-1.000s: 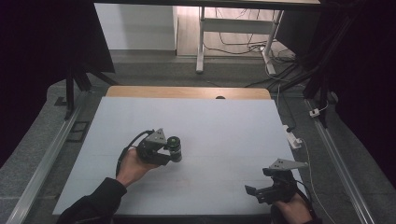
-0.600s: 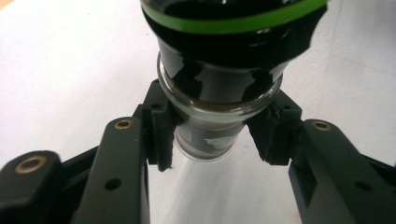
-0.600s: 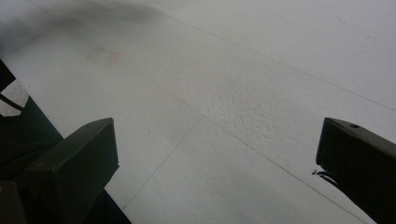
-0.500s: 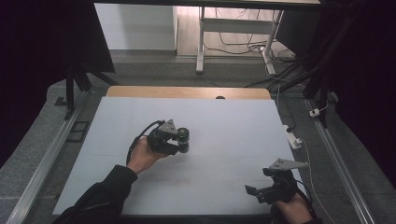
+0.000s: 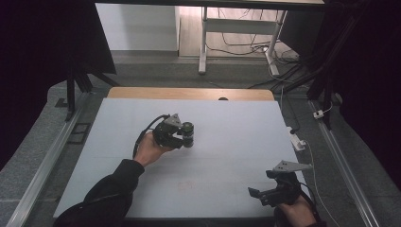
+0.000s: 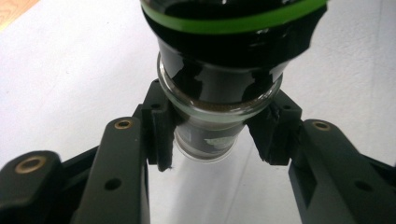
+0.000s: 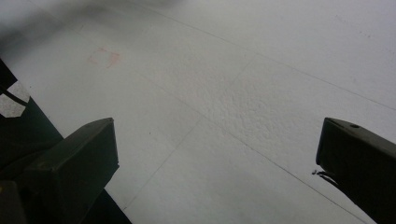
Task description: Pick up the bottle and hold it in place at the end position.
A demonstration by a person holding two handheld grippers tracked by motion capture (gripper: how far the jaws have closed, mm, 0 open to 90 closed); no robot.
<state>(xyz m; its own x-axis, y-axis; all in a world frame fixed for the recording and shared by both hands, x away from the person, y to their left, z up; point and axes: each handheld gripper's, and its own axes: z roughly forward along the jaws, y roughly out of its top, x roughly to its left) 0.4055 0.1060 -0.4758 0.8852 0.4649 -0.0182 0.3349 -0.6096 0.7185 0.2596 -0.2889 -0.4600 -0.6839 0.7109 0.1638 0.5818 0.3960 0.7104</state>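
A dark glass jar with a black lid and a green band is held over the white table sheet, left of the middle. My left gripper is shut on it. In the left gripper view the two black pads press the jar on both sides of its clear glass body, below the lid. My right gripper rests low at the front right corner of the sheet. Its jaws stand wide open in the right gripper view, with nothing but the bare sheet between them.
A wooden strip borders the far edge of the sheet. A white plug block with a cable lies just off the right edge. Metal rails run along both sides. Desk legs and cables stand beyond the table.
My left hand has carried the jar to the right and a little farther away across the sheet. The right gripper has stayed where it was.
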